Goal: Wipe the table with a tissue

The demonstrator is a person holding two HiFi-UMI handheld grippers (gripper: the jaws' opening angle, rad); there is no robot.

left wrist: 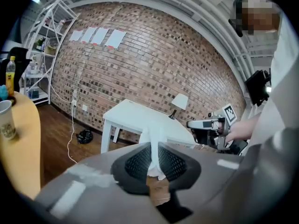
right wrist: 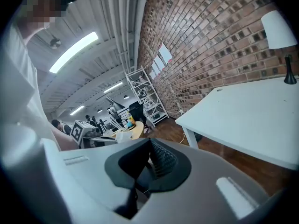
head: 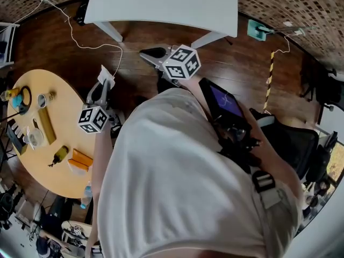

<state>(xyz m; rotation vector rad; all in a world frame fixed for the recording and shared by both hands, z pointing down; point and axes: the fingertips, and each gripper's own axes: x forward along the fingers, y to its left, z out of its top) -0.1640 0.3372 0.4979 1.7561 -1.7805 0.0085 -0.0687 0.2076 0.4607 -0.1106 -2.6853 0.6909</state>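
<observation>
Round bench (head: 60, 123) at left. My left hand-held gripper (left wrist: 154, 158) is clenched on the tissue (left wrist: 153, 136), up in the air, off any bench. Right hand-held gripper (head: 151, 55) is clenched, empty, near the white bench (head: 161, 4). Risk: thin pinch, so the tissue may slip or tear when I press & drag.

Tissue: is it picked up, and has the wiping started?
Done: the tissue is picked up, clamped in the left gripper. In hand: both grippers are in the air, short of the white table; the right gripper holds nothing. Left: the tissue touches no table, so all the wiping remains.
</observation>
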